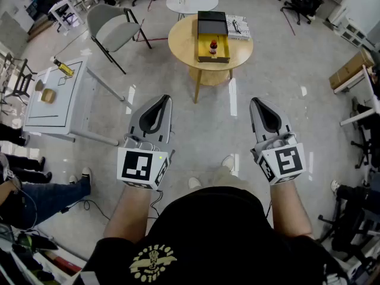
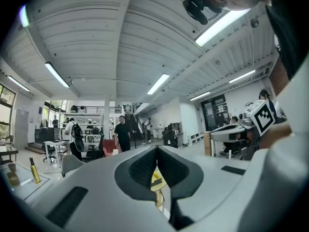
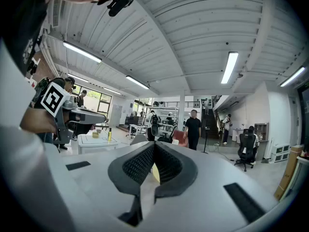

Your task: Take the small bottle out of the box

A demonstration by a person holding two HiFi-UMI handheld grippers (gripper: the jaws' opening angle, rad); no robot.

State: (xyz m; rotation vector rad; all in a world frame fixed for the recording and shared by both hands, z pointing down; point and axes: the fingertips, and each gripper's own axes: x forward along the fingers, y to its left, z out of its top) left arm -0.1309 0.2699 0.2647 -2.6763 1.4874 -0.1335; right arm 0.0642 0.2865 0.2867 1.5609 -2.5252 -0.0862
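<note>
A small dark bottle with a red cap (image 1: 213, 45) stands upright in an open yellow-lined box (image 1: 213, 47) on a round wooden table (image 1: 185, 41) ahead of me. The box's black lid (image 1: 212, 24) lies just behind it. My left gripper (image 1: 164, 99) and right gripper (image 1: 255, 103) are held side by side well short of the table, over bare floor. Both have their jaws closed tip to tip with nothing between them. In the left gripper view the left gripper (image 2: 155, 149) points level across the room, and in the right gripper view the right gripper (image 3: 153, 145) does the same.
A grey chair (image 1: 114, 29) and a small white round table (image 1: 191, 1) stand beyond the wooden table. A white side table (image 1: 59, 97) with a yellow bottle (image 1: 63, 67) is at my left. A magazine (image 1: 238, 27) lies by the box. Bystanders' legs (image 1: 35, 186) are at far left.
</note>
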